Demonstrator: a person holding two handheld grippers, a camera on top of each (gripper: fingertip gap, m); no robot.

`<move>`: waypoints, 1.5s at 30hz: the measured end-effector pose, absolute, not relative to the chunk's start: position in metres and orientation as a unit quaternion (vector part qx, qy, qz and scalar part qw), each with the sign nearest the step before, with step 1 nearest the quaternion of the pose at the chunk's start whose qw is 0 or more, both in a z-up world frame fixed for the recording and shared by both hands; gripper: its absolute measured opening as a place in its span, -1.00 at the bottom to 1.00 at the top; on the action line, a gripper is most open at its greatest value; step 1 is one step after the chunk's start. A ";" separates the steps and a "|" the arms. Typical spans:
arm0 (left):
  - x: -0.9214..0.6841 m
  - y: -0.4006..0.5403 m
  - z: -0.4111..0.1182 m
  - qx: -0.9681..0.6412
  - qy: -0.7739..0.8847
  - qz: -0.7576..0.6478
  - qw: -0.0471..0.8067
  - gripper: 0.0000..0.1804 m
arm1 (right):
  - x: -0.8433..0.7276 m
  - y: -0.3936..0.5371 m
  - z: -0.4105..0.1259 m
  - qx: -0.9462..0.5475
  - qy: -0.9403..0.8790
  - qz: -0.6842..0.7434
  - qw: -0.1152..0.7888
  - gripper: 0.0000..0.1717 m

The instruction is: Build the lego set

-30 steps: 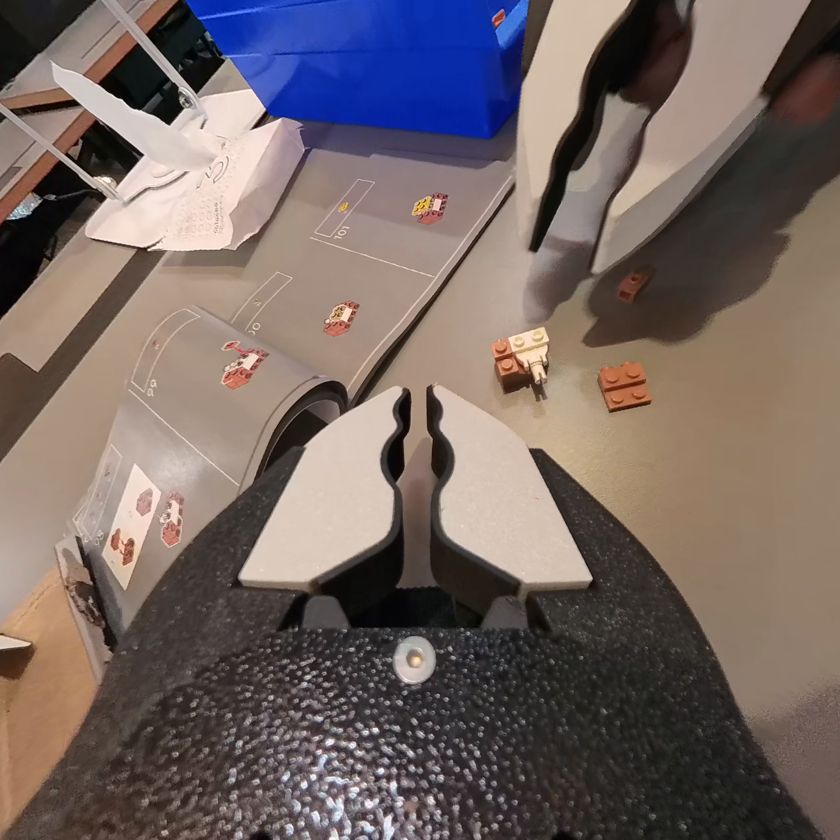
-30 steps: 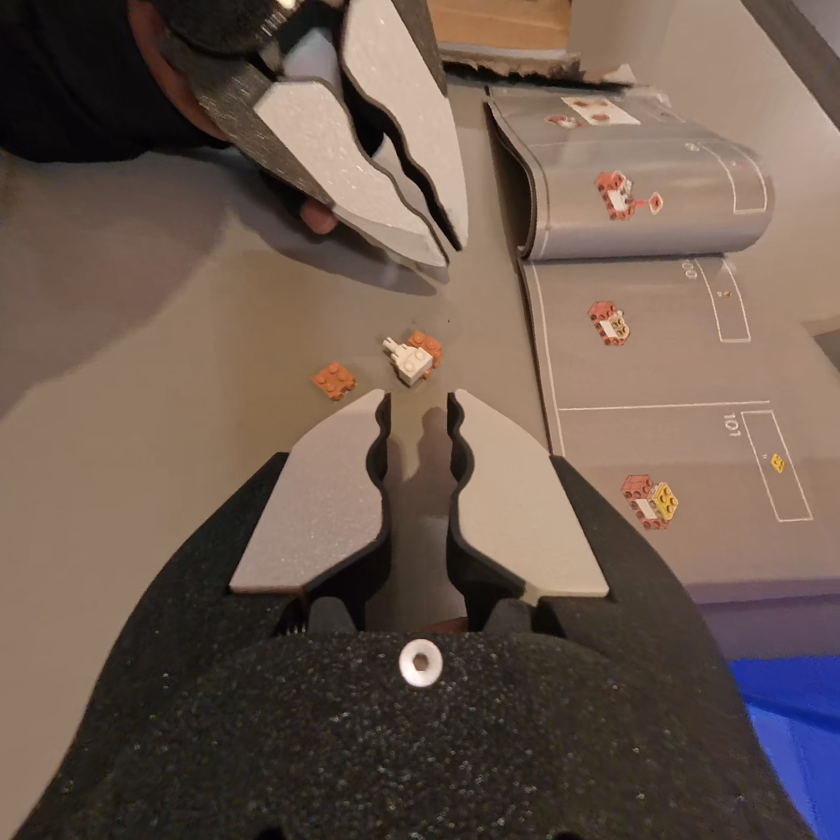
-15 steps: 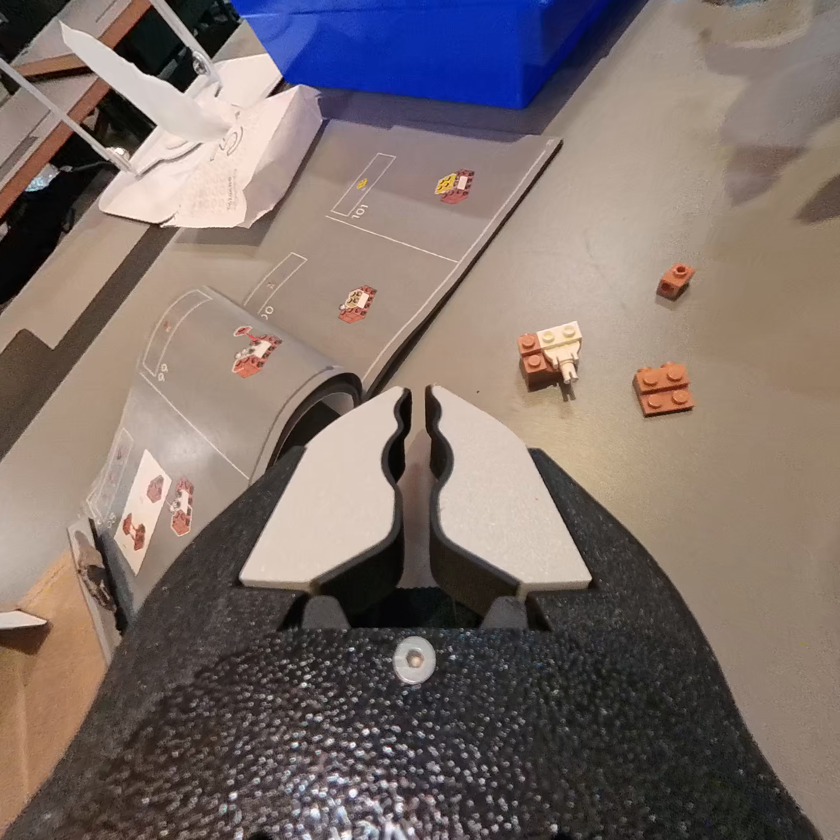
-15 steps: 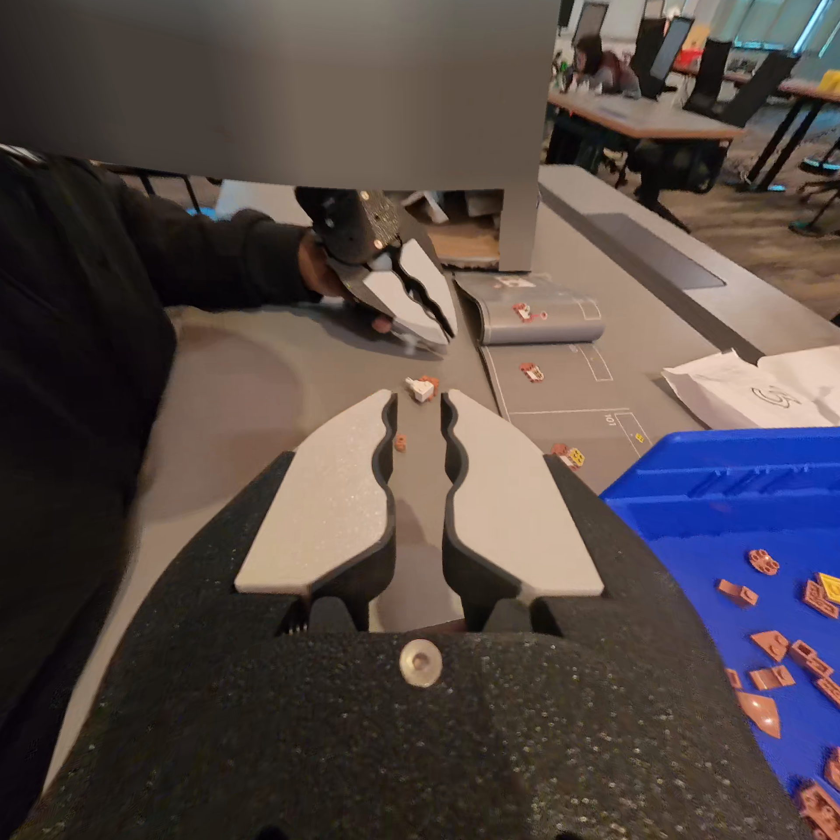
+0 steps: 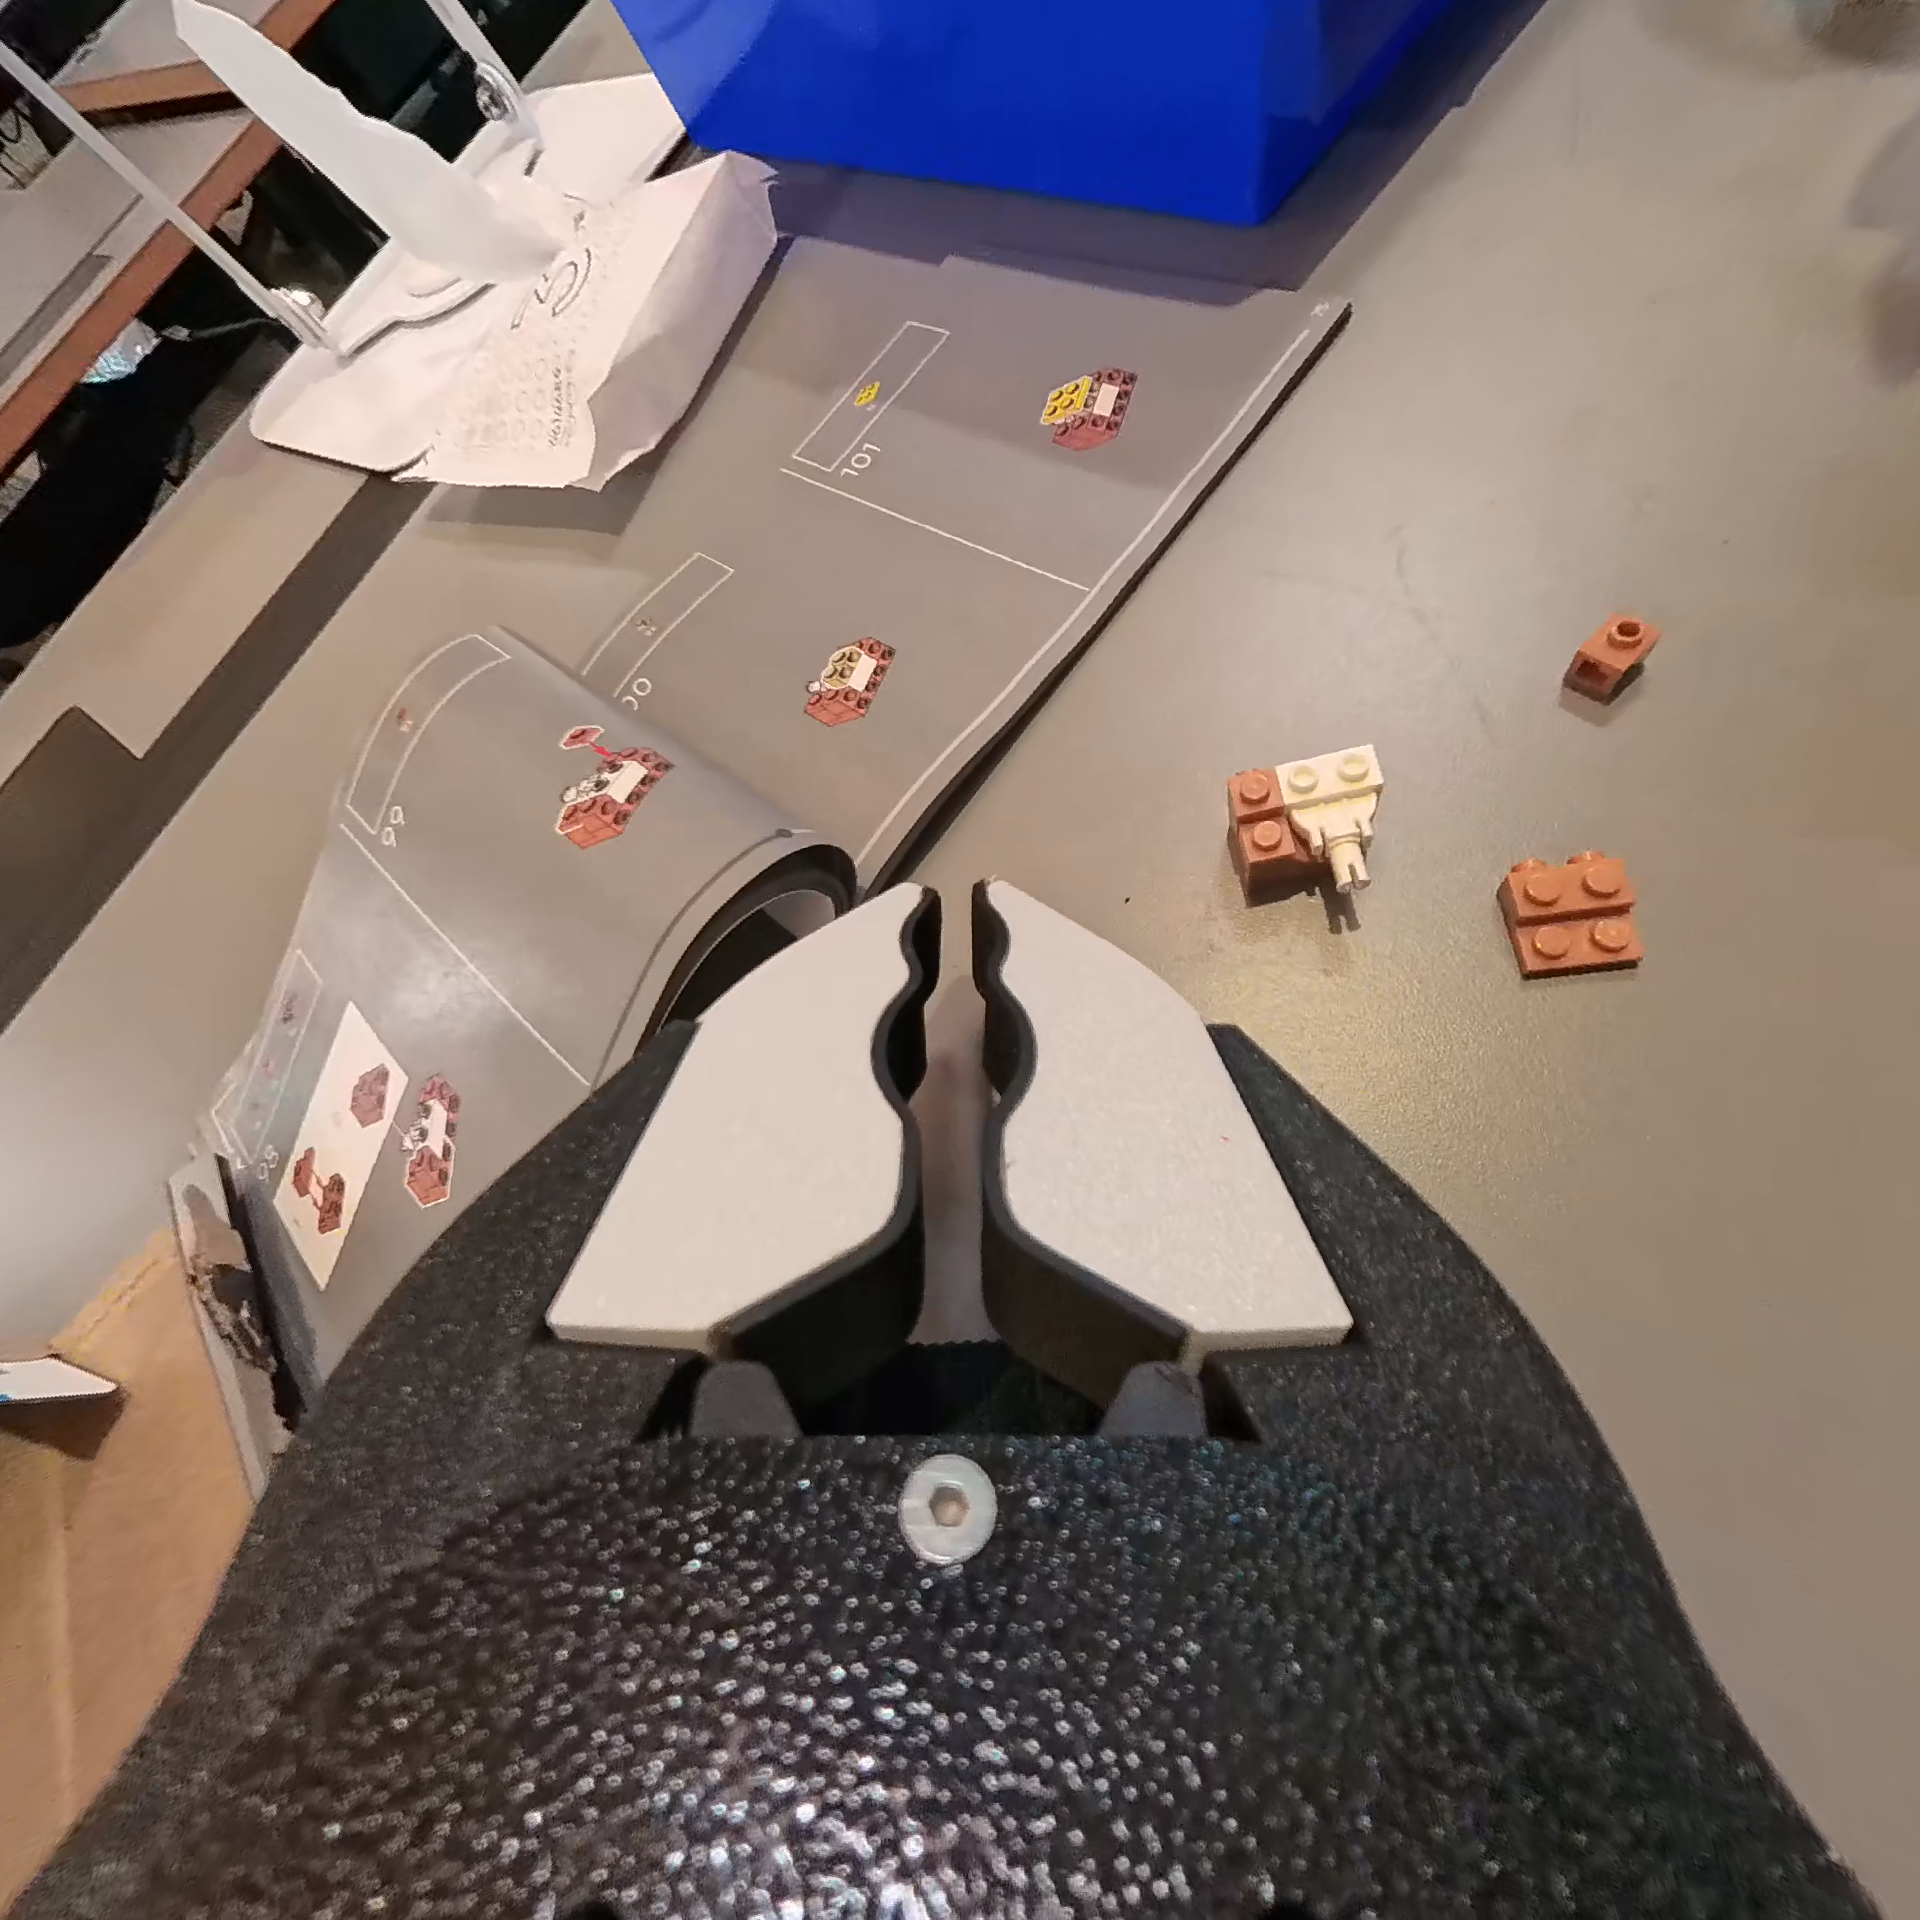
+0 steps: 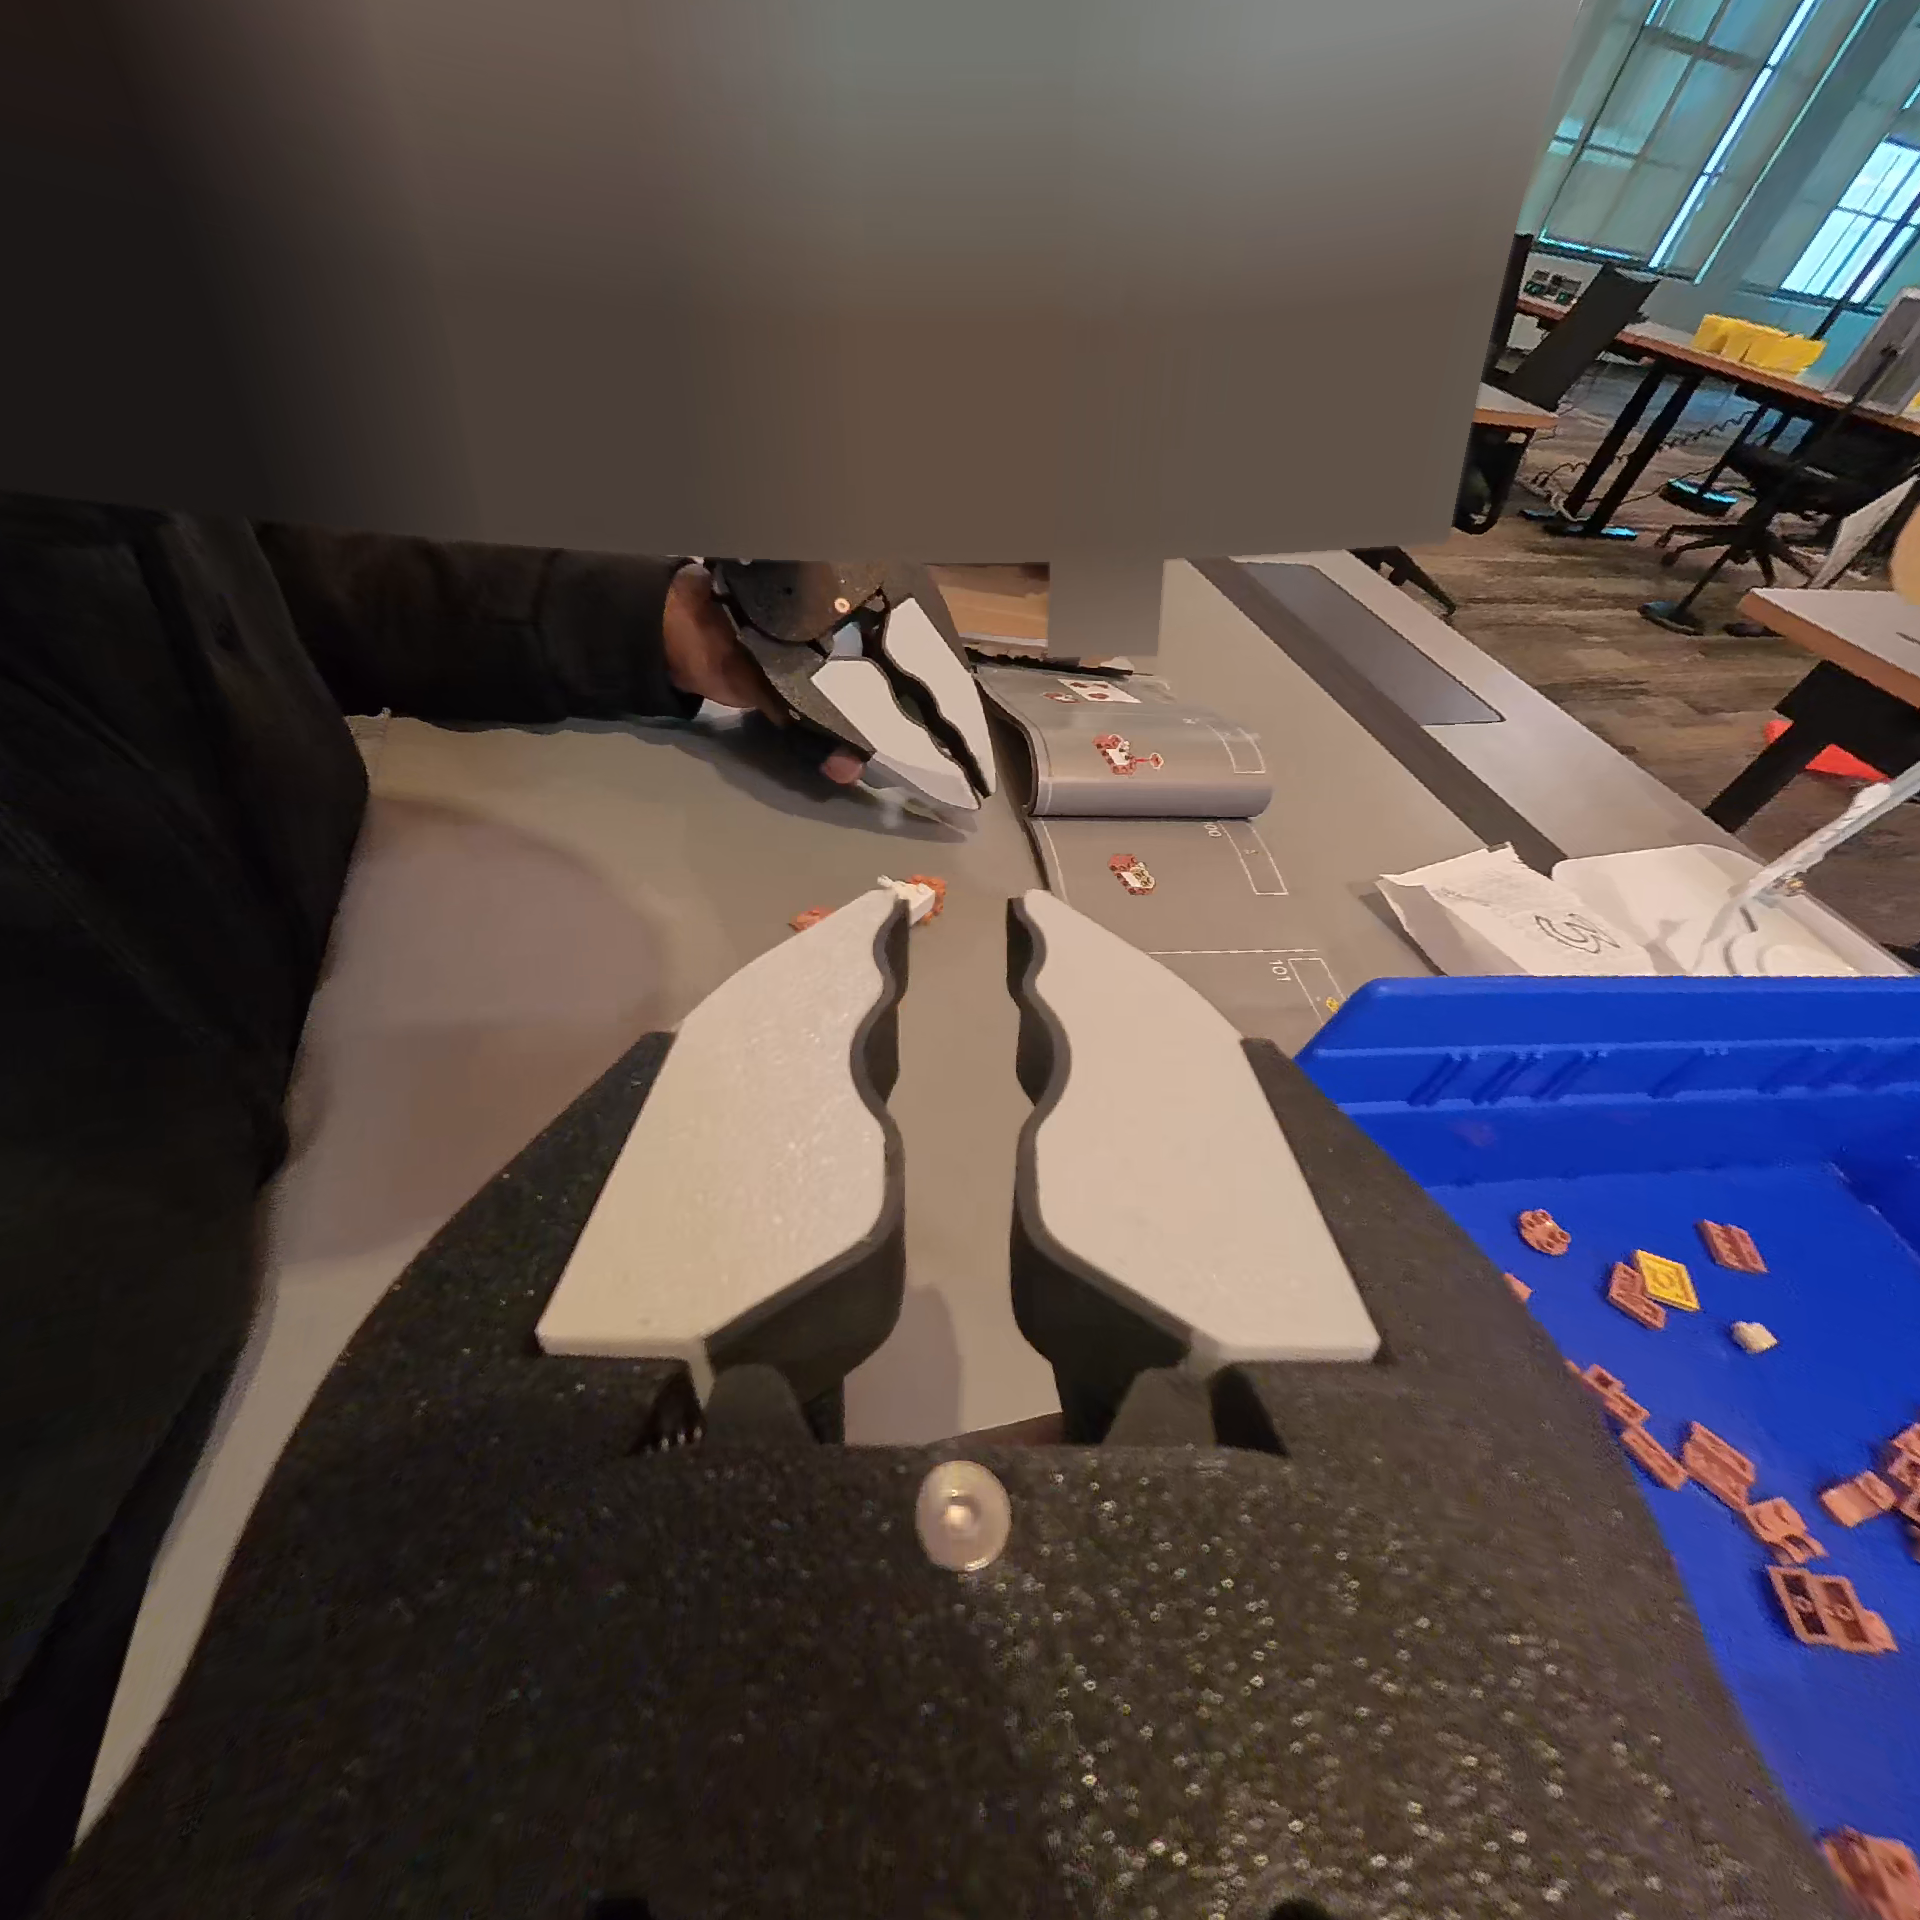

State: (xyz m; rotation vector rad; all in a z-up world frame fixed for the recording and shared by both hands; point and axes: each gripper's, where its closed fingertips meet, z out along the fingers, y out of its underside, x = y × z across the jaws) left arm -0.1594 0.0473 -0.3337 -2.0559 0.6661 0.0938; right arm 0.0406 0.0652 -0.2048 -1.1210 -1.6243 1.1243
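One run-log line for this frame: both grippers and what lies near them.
left gripper: jaws nearly closed, empty, beside booklet | right gripper: jaws parted, empty, beside blue bin | three loose brick pieces on table

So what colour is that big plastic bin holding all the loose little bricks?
The plastic bin is bright blue, seen best in the right wrist view, where its inside shows.

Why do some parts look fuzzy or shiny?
Left wrist view: the black gripper body glints with speckled glare, and the top right corner of the grey table is smeared. Right wrist view: the bricks in the blue bin blur near the edge, and the bin rim curves from the wide lens.
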 end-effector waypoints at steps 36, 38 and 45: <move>-0.164 0.029 -0.329 -0.834 0.267 0.022 0.482 -0.93 | -0.002 0.262 -0.354 -0.464 -0.879 0.021 0.109 -0.90; -0.165 0.027 -0.328 -0.834 0.264 0.023 0.484 -0.93 | 0.001 0.260 -0.352 -0.470 -0.876 0.009 0.106 -0.91; -0.163 0.009 -0.324 -0.834 0.246 0.019 0.493 -0.94 | 0.009 0.208 -0.275 -0.519 -0.825 0.066 0.214 -0.91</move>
